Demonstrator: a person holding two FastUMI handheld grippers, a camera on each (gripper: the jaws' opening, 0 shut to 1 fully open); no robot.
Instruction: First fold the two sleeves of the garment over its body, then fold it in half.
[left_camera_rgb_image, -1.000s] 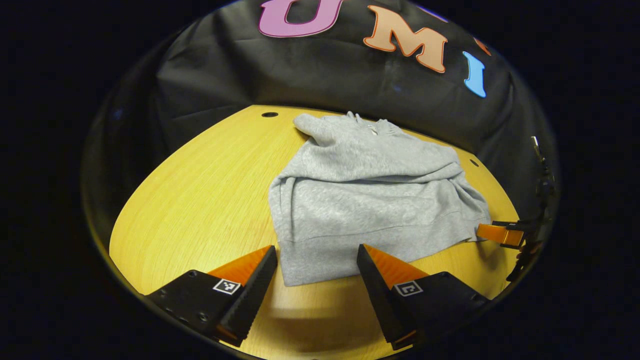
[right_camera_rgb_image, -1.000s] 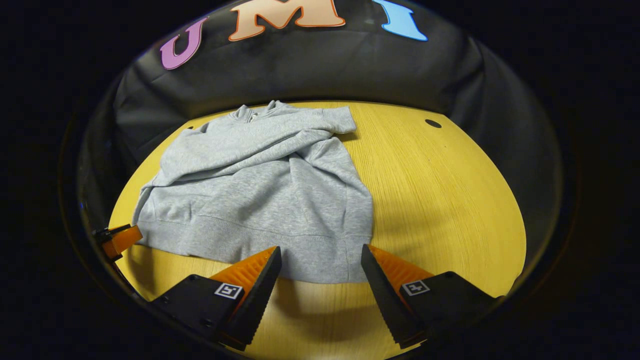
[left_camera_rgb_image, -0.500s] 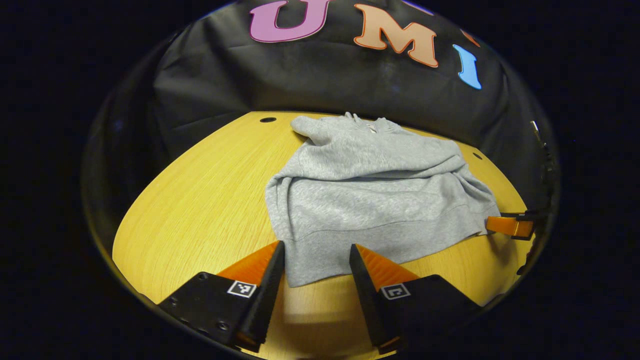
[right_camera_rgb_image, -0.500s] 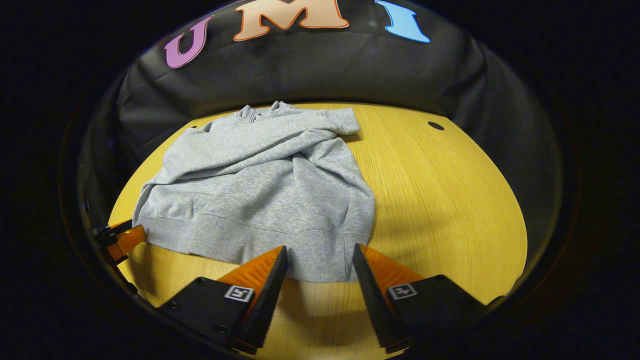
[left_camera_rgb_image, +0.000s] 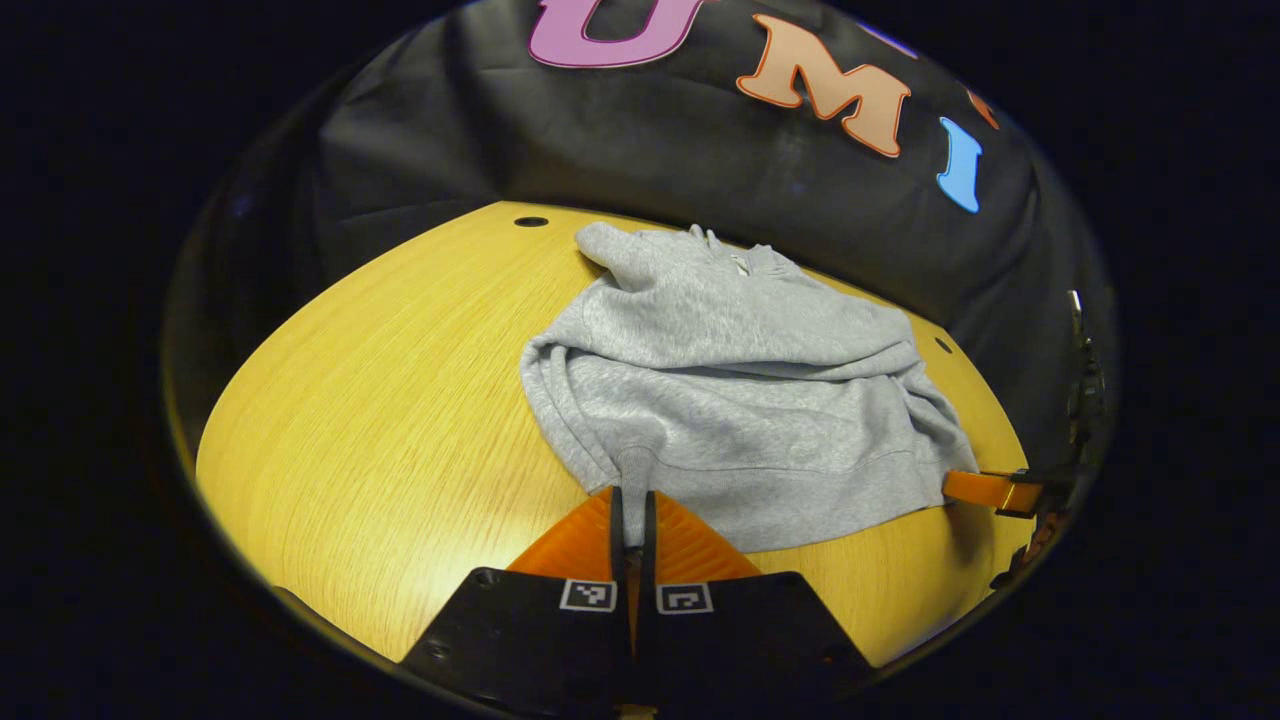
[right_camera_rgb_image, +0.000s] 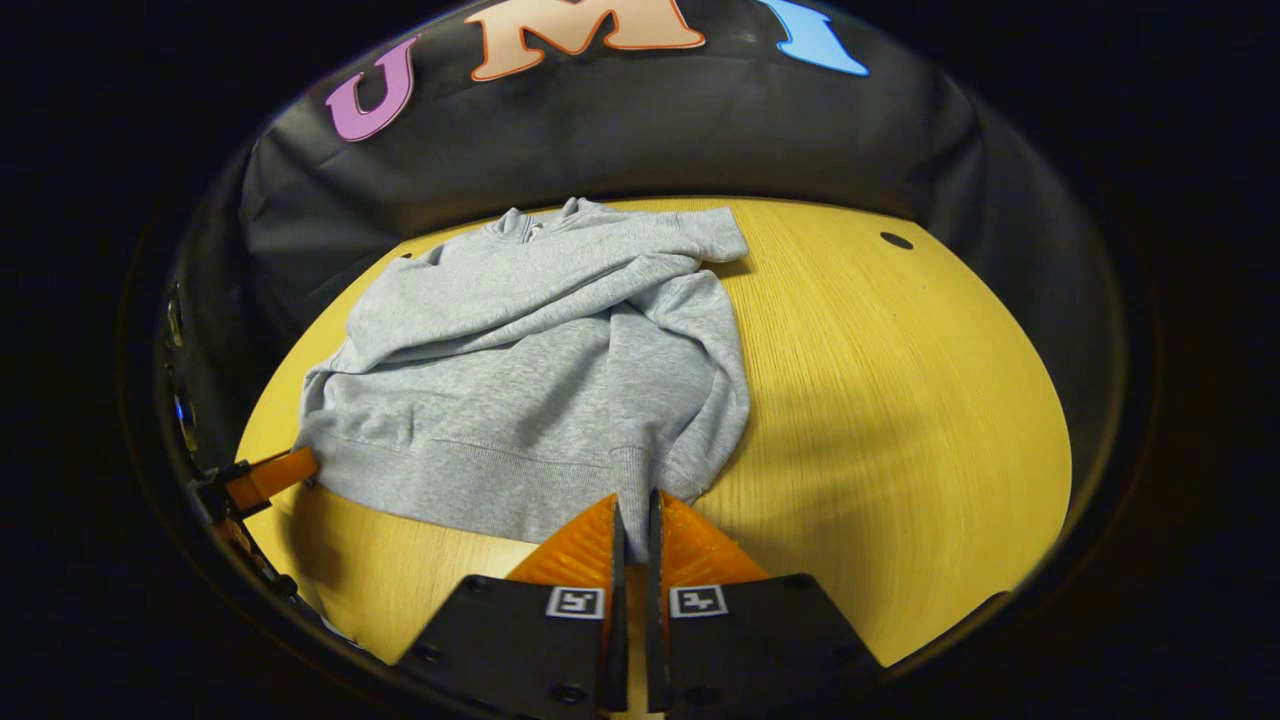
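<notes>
The grey sweatshirt (left_camera_rgb_image: 740, 400) lies on the table (left_camera_rgb_image: 380, 420), sleeves folded over its body. Each hand-held gripper, left (left_camera_rgb_image: 630, 500) and right (right_camera_rgb_image: 632, 505), pinches a hem corner. Lift both corners evenly toward the collar, keeping the hem taut.

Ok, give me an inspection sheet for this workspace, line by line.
Surface: wooden table, small holes near its far edge.
Job's things: grey sweatshirt lying with both sleeves folded across its body, not yet folded in half.
Clutter: nothing seen.
Grippers: left hand-held gripper shut on a hem corner; right hand-held gripper shut on the other hem corner.
Cables: nothing seen.
Surroundings: black cloth wall behind the table.
</notes>
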